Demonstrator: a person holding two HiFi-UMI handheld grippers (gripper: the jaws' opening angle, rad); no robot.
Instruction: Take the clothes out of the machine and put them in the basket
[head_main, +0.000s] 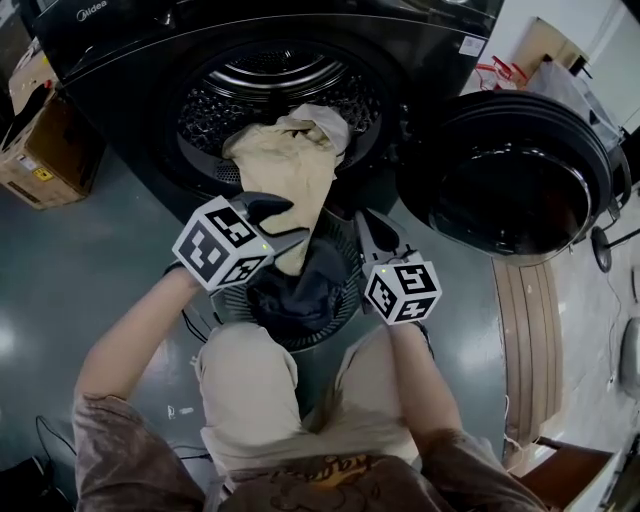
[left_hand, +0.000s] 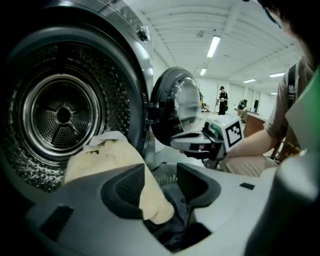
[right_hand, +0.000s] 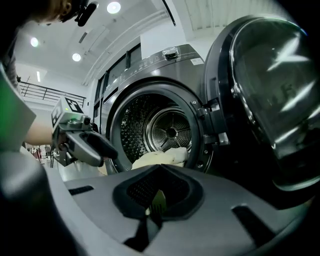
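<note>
**Cream garment halfway between washing machine and basket**

Nearest the viewer are the knees (head_main: 250, 385) of a person crouched in front of a dark front-loading washing machine (head_main: 120, 90).

At left, the left gripper (head_main: 283, 222) points down over the basket with its jaws partly apart. A fold of a cream garment (head_main: 290, 160) lies between them against one pad. The other pad is clear of it, so nothing is pinched. At right, the right gripper (head_main: 366, 222) hangs beside the garment with its jaws closed together. A thin pale sliver shows at their seam, too small to identify.

The garment drapes from the drum's mouth down to the basket, and much of it is still on the machine's lip. To do this step well, it probably makes sense to grip deeper and higher up the cloth, near the drum. The rest could then be drawn out over the rim so the trailing end does not snag on the door seal.

Containers, left to right:
- A cardboard box (head_main: 40, 150) sits at the far left, its contents unseen.
- The drum (head_main: 285, 70) shows bare metal behind the cream garment, with nothing else visible inside.
- The round slatted basket (head_main: 340, 315), directly before the machine, already holds dark clothes (head_main: 300, 285). The garment's lower end touches them.
- The round door (head_main: 510, 180) stands swung open at right.
</note>
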